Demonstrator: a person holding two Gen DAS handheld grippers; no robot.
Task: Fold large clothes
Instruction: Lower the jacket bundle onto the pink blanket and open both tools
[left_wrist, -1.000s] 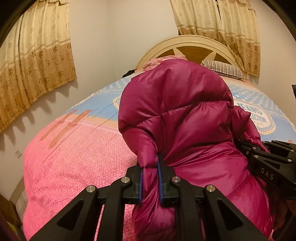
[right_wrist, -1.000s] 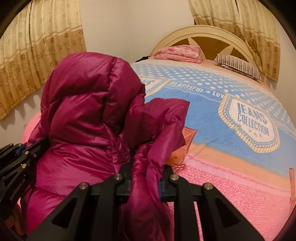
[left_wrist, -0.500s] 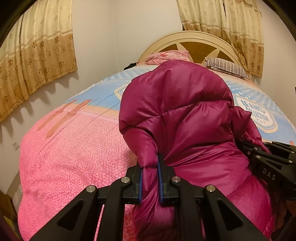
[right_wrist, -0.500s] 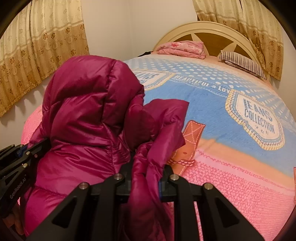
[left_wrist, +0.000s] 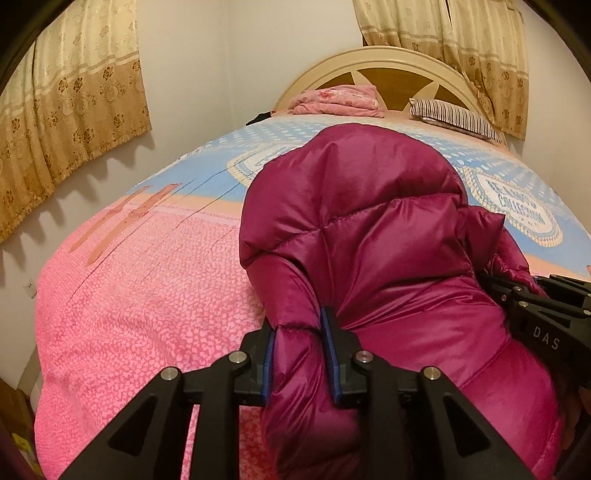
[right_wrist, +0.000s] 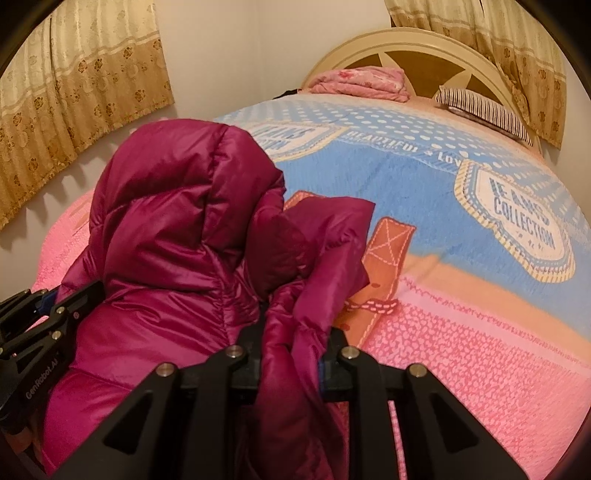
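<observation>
A magenta puffer jacket (left_wrist: 369, 240) with a hood bulges up over the pink and blue bed cover (left_wrist: 129, 295). My left gripper (left_wrist: 298, 332) has a puffy fold of the jacket's left edge between its blue pads; its jaws are opening, and the fabric still fills the gap and touches both pads. My right gripper (right_wrist: 291, 339) is shut on a bunched fold of the jacket (right_wrist: 177, 229) on its right side. Each gripper shows at the edge of the other's view, the right gripper (left_wrist: 535, 306) and the left gripper (right_wrist: 37, 314). The jacket's lower part is hidden behind the fingers.
A folded pink blanket (left_wrist: 340, 99) and a striped pillow (left_wrist: 454, 118) lie by the cream headboard (left_wrist: 391, 59). Curtains (left_wrist: 74, 96) hang on the wall left of the bed. Bed cover (right_wrist: 480, 332) spreads to the right of the jacket.
Both grippers have sunk toward the bed with the jacket. The left gripper's pads stand wider apart than before, and the fold between them has puffed out.
</observation>
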